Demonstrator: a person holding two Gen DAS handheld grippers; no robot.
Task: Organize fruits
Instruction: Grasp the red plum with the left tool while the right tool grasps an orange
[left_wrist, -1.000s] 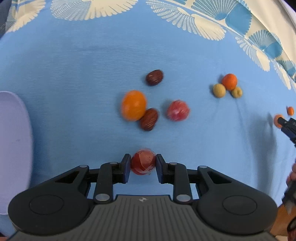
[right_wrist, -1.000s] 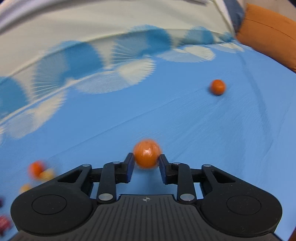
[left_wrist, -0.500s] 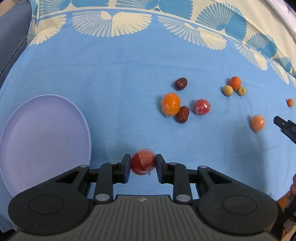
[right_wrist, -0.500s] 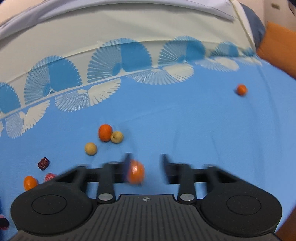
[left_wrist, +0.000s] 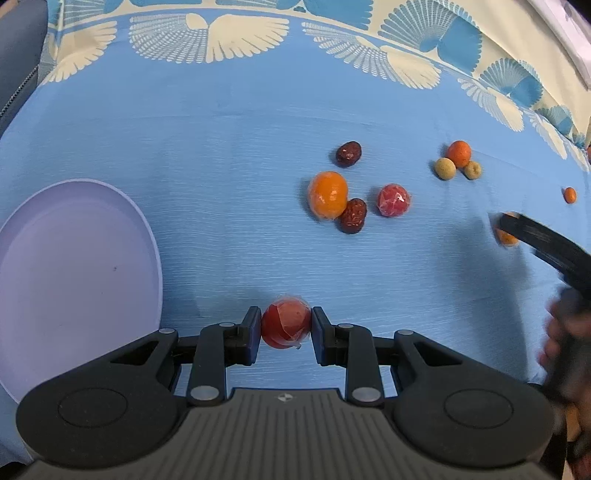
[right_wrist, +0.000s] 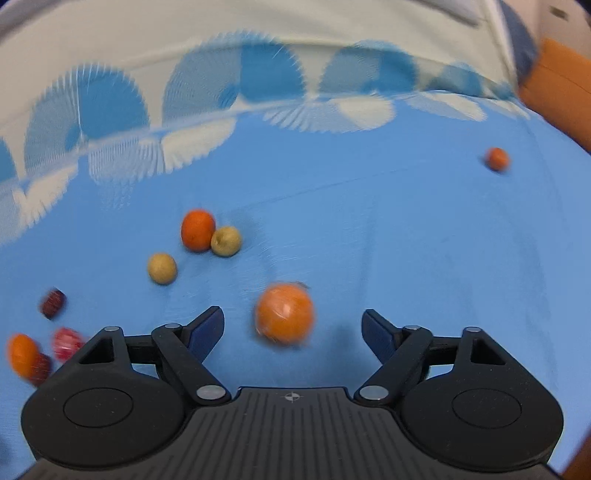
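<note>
My left gripper (left_wrist: 285, 325) is shut on a red wrapped fruit (left_wrist: 285, 324), held above the blue cloth just right of a lilac plate (left_wrist: 74, 280). My right gripper (right_wrist: 293, 328) is open, and an orange wrapped fruit (right_wrist: 285, 318) sits loose between its spread fingers, touching neither. In the left wrist view the right gripper (left_wrist: 517, 230) shows at the right edge, partly covering that orange fruit (left_wrist: 505, 237).
On the cloth lie a large orange (left_wrist: 328, 195), two dark dates (left_wrist: 352, 220) (left_wrist: 348, 153), a red wrapped fruit (left_wrist: 393, 200), a small orange (left_wrist: 459, 152) with two tan fruits (left_wrist: 444, 168) (left_wrist: 472, 170), and a tiny orange fruit (left_wrist: 570, 194). An orange cushion (right_wrist: 561, 92) is far right.
My right gripper has opened and let go of the orange fruit, which now sits between the fingers. My left gripper keeps the red fruit and has moved toward the plate.
</note>
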